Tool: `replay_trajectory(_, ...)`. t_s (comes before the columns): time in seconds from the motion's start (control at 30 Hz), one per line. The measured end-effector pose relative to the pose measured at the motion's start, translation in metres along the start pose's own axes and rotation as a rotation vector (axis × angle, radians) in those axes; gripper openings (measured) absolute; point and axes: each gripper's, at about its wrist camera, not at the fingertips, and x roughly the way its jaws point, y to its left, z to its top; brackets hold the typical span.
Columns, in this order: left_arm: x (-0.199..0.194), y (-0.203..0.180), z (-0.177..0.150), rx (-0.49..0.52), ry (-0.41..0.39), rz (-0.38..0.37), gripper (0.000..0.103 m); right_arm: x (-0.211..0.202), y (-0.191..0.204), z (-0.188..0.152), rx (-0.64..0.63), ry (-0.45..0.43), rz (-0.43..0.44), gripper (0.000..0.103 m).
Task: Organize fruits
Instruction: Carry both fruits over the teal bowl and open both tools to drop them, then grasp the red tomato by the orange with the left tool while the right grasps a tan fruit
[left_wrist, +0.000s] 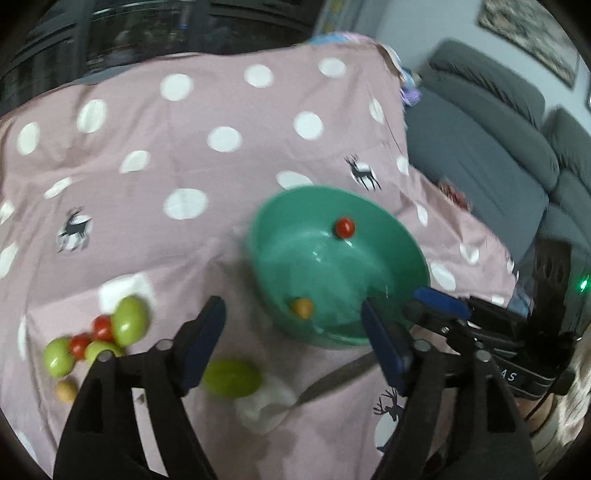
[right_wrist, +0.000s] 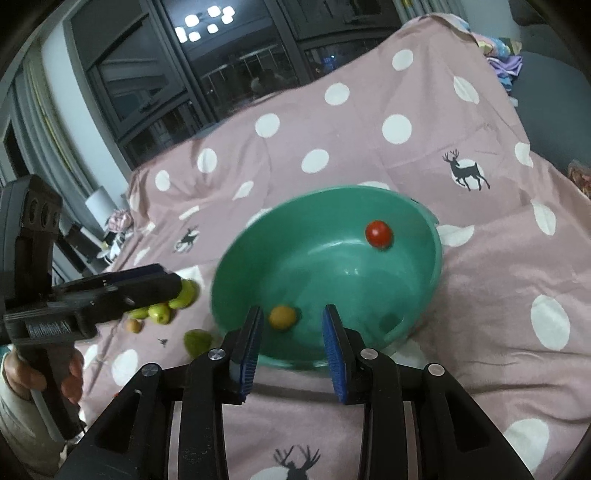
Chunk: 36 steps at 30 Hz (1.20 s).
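Observation:
A green bowl stands on the pink dotted cloth. It holds a red cherry tomato and a small orange fruit. My left gripper is open and empty, above the cloth at the bowl's left rim. My right gripper is open and empty over the bowl's near rim, with the orange fruit just beyond its fingers. On the cloth left of the bowl lie green fruits, red tomatoes, a tan fruit and a lone green fruit.
The cloth-covered table drops off at the right, where a grey sofa stands. Dark windows lie beyond the far edge. The right gripper shows in the left wrist view; the left gripper and hand show in the right wrist view.

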Motion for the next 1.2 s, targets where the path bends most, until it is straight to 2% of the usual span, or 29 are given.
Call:
replay_trajectory(0.1,-0.033,0.015,-0.007,-0.024,-0.051,0.054,0.081,-0.010,0.006,-0.003,0.002,-0.010,0.017,0.039)
replay_trajectory(0.13,-0.045,0.022,-0.011,-0.033,-0.066,0.089,0.085,-0.013,0.008,-0.004,0.001,-0.013,0.020,0.039)
replay_trajectory(0.2,-0.066,0.035,-0.022,-0.059,-0.086,0.144,0.087,-0.018,0.013,-0.007,0.000,-0.015,0.026,0.041)
replay_trajectory(0.47,-0.116,0.085,-0.073,-0.197,-0.088,0.248,0.087,-0.030,0.035,-0.020,-0.017,0.002,0.055,0.045)
replay_trajectory(0.67,-0.133,0.110,-0.106,-0.270,-0.056,0.279,0.087,-0.028,0.058,-0.033,-0.049,0.042,0.102,0.046)
replay_trajectory(0.8,-0.136,0.115,-0.122,-0.283,-0.035,0.271,0.087,-0.023,0.078,-0.041,-0.091,0.081,0.129,0.046)
replay_trajectory(1.03,-0.130,0.107,-0.145,-0.189,0.036,0.305,0.086,-0.014,0.105,-0.051,-0.142,0.127,0.159,0.046)
replay_trajectory(1.2,-0.122,0.101,-0.158,-0.155,0.076,0.274,0.080,-0.008,0.119,-0.056,-0.162,0.155,0.181,0.046)
